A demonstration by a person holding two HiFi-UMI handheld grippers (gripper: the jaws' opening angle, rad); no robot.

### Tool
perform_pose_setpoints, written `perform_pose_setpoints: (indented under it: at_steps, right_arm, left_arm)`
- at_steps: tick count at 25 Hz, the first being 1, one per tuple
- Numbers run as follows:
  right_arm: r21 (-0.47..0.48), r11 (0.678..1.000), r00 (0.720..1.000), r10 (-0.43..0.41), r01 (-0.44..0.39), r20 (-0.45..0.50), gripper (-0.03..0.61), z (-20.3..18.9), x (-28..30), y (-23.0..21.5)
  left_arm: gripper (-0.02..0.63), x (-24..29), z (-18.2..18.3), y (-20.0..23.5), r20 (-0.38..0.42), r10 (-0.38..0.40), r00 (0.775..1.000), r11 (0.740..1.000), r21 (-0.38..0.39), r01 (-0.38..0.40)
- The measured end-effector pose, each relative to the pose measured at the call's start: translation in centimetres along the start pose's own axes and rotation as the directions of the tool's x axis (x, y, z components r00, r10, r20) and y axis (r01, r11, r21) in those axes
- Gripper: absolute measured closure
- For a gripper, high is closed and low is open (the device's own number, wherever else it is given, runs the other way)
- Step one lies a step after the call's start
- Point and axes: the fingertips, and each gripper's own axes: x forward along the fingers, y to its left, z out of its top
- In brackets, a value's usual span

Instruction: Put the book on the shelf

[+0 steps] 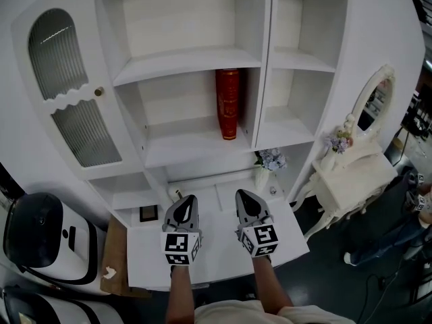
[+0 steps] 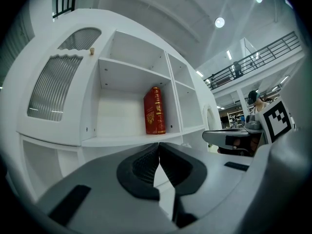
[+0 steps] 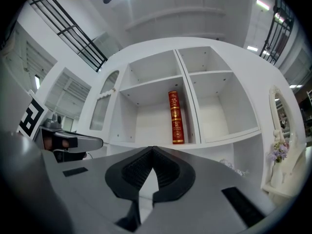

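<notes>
A red book with gold print (image 1: 228,103) stands upright at the right end of the middle shelf (image 1: 182,144) of a white cabinet; it also shows as the red book (image 2: 154,110) and the red book (image 3: 176,117) in the gripper views. My left gripper (image 1: 189,199) and right gripper (image 1: 241,194) hover side by side over the white counter (image 1: 223,248), well below the book. Both are shut, jaw tips together, nothing held. The left gripper (image 2: 158,146) and right gripper (image 3: 152,150) point toward the shelf.
The cabinet has an arched ribbed-glass door (image 1: 67,90) at left and open compartments (image 1: 297,86) at right. A small vase of flowers (image 1: 268,164) stands on the counter's right. A white dresser with a mirror (image 1: 361,157) is further right, a white-and-black machine (image 1: 44,238) at left.
</notes>
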Motion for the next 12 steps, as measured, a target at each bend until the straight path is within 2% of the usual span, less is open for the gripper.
perform_pose_setpoints:
  at_steps: [12]
  right_arm:
    - [0.002, 1.000, 1.000, 0.010, -0.010, 0.002, 0.554, -0.15, 0.99, -0.29]
  left_arm:
    - [0.597, 0.83, 0.25, 0.44, 0.011, 0.008, 1.000, 1.000, -0.002, -0.007]
